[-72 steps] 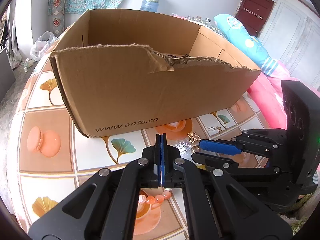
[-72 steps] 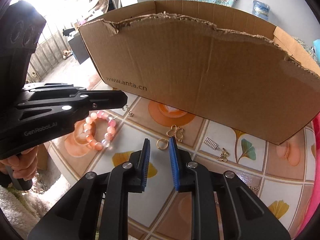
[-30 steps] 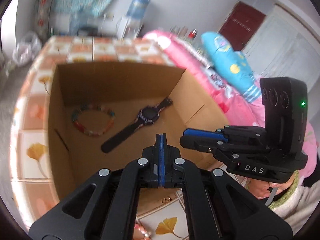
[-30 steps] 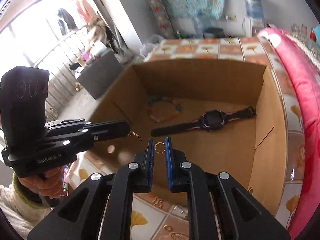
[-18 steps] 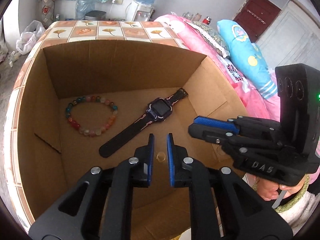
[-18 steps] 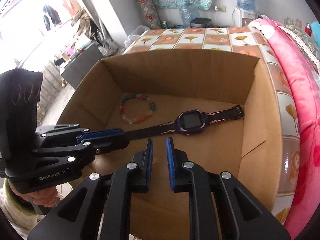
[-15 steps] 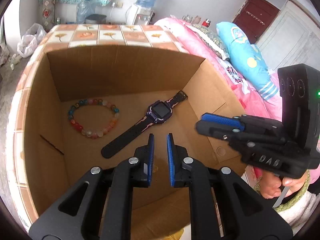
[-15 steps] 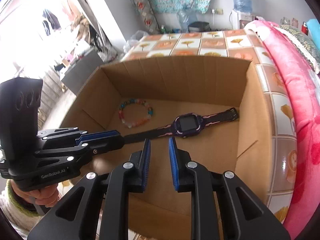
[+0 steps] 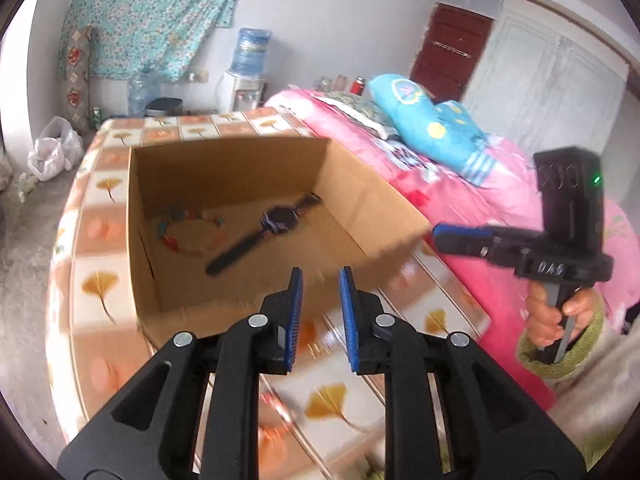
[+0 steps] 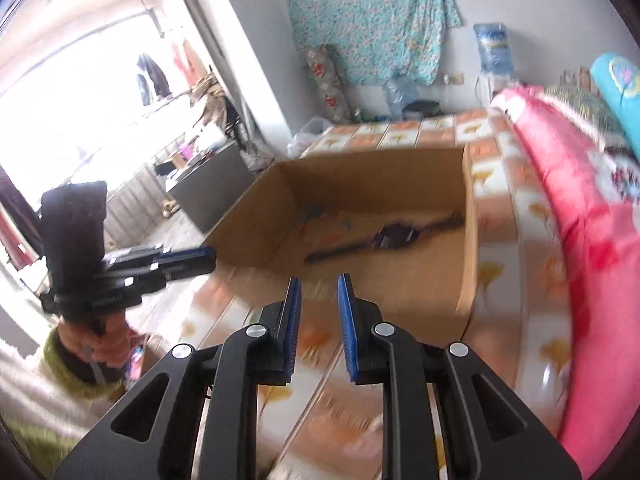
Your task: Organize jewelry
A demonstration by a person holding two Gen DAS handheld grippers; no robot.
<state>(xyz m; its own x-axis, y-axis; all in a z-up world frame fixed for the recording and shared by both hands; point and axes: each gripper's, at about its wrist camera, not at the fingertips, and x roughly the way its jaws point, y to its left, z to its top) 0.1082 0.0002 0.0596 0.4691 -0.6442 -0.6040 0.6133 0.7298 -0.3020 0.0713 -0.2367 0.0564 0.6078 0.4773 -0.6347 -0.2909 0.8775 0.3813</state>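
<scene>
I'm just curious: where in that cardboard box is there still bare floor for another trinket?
The near half of the box, in front of the watch, looks bare. The far left is crowded by the bead bracelet.

A water dispenser point(image 9: 243, 80) stood beyond the table's point(image 9: 96, 240) far edge, a pink quilt point(image 9: 460, 200) along its right edge.

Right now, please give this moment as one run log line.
left gripper: opening, empty | right gripper: open, empty | box: watch, bead bracelet inside

We see the cardboard box point(image 9: 384, 216) open-topped, its walls barring side entry; the table's point(image 9: 332, 396) near edge lies free.
</scene>
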